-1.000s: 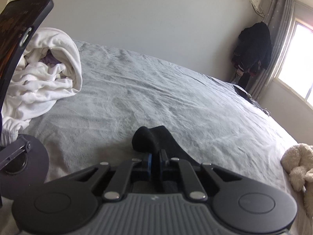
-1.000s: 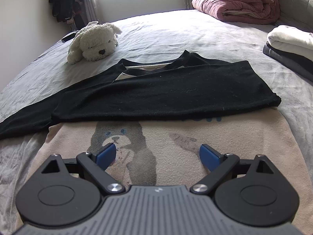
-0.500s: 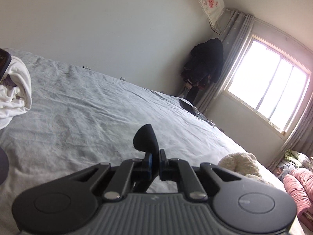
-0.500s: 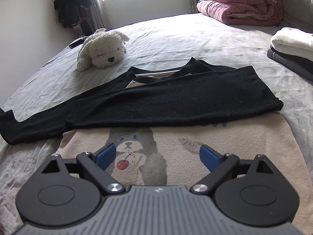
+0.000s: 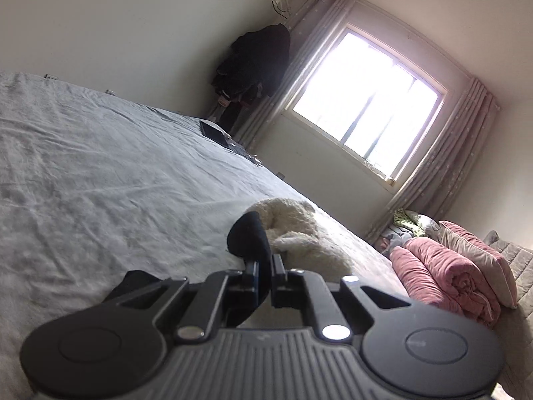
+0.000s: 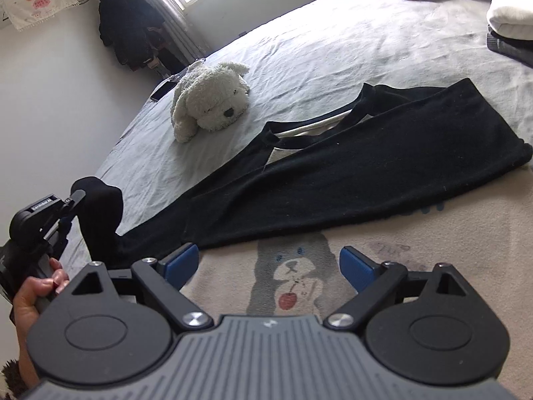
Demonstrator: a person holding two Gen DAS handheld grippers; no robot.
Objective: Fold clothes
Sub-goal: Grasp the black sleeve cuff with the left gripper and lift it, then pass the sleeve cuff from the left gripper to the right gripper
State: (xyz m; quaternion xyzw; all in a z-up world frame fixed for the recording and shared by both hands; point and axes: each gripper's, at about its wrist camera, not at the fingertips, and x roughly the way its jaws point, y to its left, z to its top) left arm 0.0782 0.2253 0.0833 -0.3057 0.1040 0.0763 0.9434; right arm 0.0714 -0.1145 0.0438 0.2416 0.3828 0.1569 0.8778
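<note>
While my left gripper (image 5: 265, 278) pinches the black sleeve cuff (image 5: 250, 236) and holds it lifted off the bed (image 5: 100, 180), my right gripper (image 6: 269, 263) hangs open and empty over the beige bear-print body (image 6: 416, 250). I judge 1 sleeve (image 6: 383, 153) already folded across the chest; this 2nd one, trailing left of the right gripper, remains, then the body fold. The shirt lies spread below both grippers.

The left gripper (image 5: 265, 275) is lifting the black sleeve (image 6: 100, 213) off the bed (image 6: 333, 43), swinging toward the toy dog (image 6: 210, 96).
</note>
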